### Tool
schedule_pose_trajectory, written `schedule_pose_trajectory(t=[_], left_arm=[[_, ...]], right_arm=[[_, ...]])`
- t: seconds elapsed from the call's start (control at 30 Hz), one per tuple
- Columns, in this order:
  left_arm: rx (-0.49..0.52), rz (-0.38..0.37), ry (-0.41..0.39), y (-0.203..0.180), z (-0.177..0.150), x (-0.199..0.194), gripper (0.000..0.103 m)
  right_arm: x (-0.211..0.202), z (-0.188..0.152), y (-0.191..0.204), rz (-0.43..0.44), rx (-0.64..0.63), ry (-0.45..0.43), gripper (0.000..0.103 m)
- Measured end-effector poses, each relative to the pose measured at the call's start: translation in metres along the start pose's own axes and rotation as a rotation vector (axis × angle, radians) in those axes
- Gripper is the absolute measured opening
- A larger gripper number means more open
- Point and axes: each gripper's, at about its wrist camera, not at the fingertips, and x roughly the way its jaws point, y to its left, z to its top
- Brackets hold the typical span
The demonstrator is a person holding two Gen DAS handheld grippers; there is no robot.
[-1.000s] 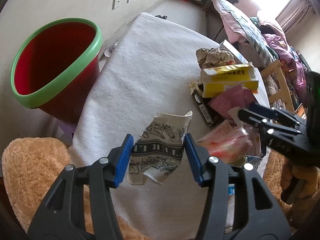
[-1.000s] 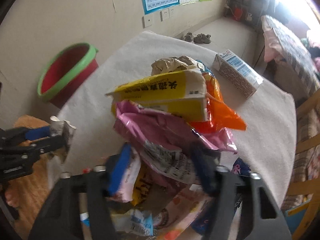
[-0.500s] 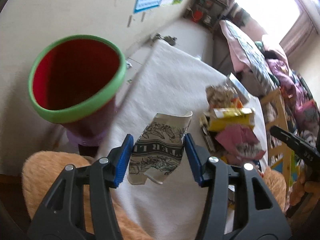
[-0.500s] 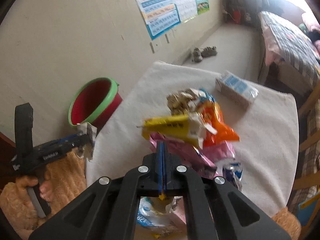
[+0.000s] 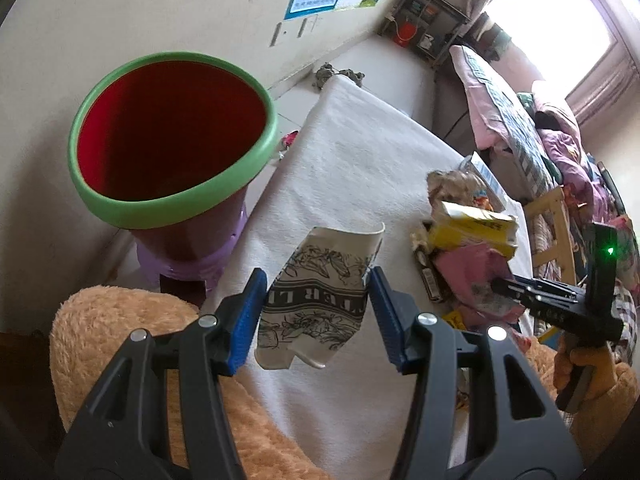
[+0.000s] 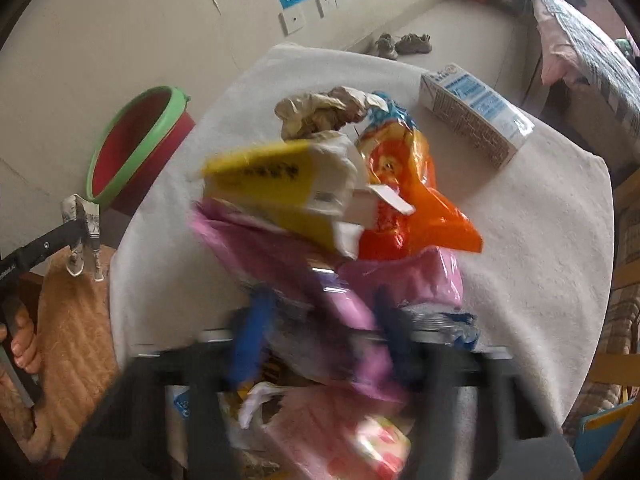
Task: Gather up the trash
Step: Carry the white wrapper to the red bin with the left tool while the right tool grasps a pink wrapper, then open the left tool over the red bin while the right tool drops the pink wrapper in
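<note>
My left gripper (image 5: 316,280) is shut on a crushed paper cup (image 5: 320,300) with black print, held over the table's near left edge, just right of a red bin with a green rim (image 5: 168,208). The cup (image 6: 82,236) also shows at the left of the right wrist view. My right gripper (image 6: 322,328) is blurred and low in the trash pile. Its jaws are opening, with a pink wrapper (image 6: 312,276) between them. A yellow box (image 6: 272,176), an orange wrapper (image 6: 404,200) and crumpled brown paper (image 6: 320,112) lie just beyond.
A white cloth covers the round table (image 6: 520,240). A blue and white carton (image 6: 472,116) lies at its far right. Tan plush seats (image 5: 120,320) flank the near edge, a wooden chair (image 5: 552,232) stands at the right, and a bed beyond.
The left gripper carried the cup closer to the bin, which now looms larger. The right gripper, shut and raised half a second ago, has dropped into the pile with jaws apart.
</note>
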Motion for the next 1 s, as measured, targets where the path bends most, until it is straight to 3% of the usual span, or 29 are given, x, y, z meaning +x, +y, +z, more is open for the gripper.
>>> schedule_pose_trajectory(t=[0.07,0.27,0.47,0.7,0.77,0.93,0.97,1.0], left_arm=[[0.0,-0.002,0.002,-0.001,0.0,0.001,0.051],[-0.023,0.021,-0.039,0.011,0.006,-0.008,0.051],[-0.085,0.077,-0.107,0.043,0.027,-0.025,0.051],[-0.177,0.146,-0.156,0.086,0.06,-0.023,0.051],[-0.194,0.191,-0.148,0.098,0.071,-0.014,0.051],[-0.235,0.21,-0.123,0.119,0.084,0.004,0.052],[-0.236,0.218,-0.122,0.122,0.086,0.007,0.054],[-0.238,0.219,-0.123,0.123,0.086,0.007,0.062]], right_arm=[[-0.01,-0.003,0.0,0.028,0.01,-0.02,0.011],[-0.055,0.003,0.012,0.117,0.031,-0.11,0.01],[-0.076,0.032,0.056,0.241,0.007,-0.192,0.01],[-0.034,0.097,0.124,0.287,-0.017,-0.192,0.011],[-0.02,0.12,0.147,0.283,-0.034,-0.188,0.011],[0.013,0.159,0.197,0.263,-0.097,-0.169,0.017],[0.019,0.164,0.206,0.271,-0.11,-0.166,0.022],[0.023,0.167,0.211,0.27,-0.119,-0.167,0.038]])
